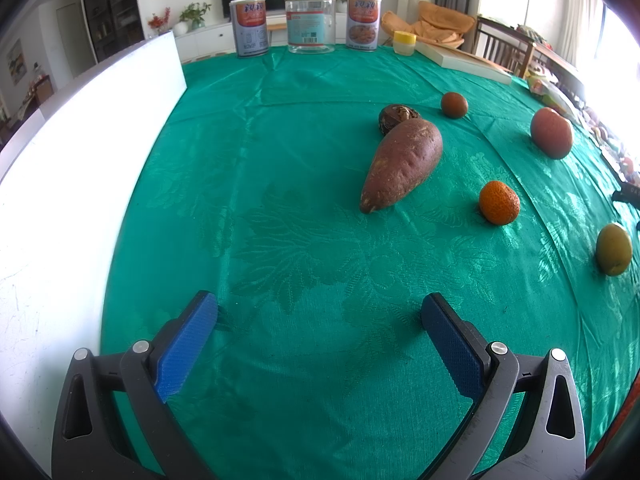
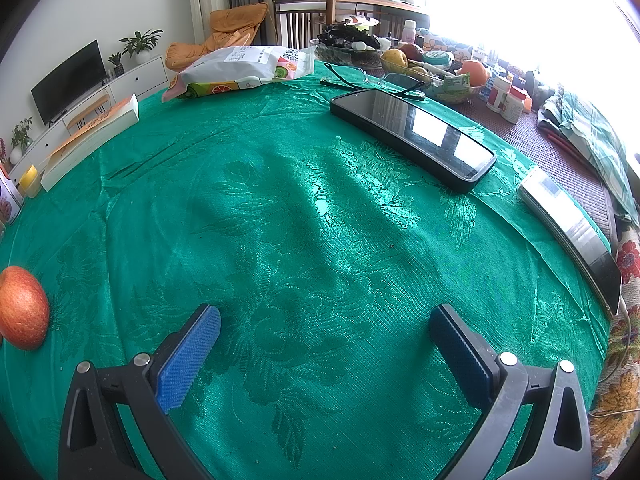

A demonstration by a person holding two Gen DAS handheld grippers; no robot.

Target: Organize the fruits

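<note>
In the left wrist view a sweet potato lies on the green tablecloth, with a dark brown round fruit touching its far end. A small brown fruit, a reddish fruit, a small orange and a yellow-green fruit lie to the right. My left gripper is open and empty, low over the cloth, well short of the sweet potato. My right gripper is open and empty over bare cloth; a red-orange fruit sits at its far left.
A white board stands along the left. Two cans and a clear jar stand at the far edge. A black phone, glasses, a snack bag, a white box and a fruit bowl lie ahead of the right gripper.
</note>
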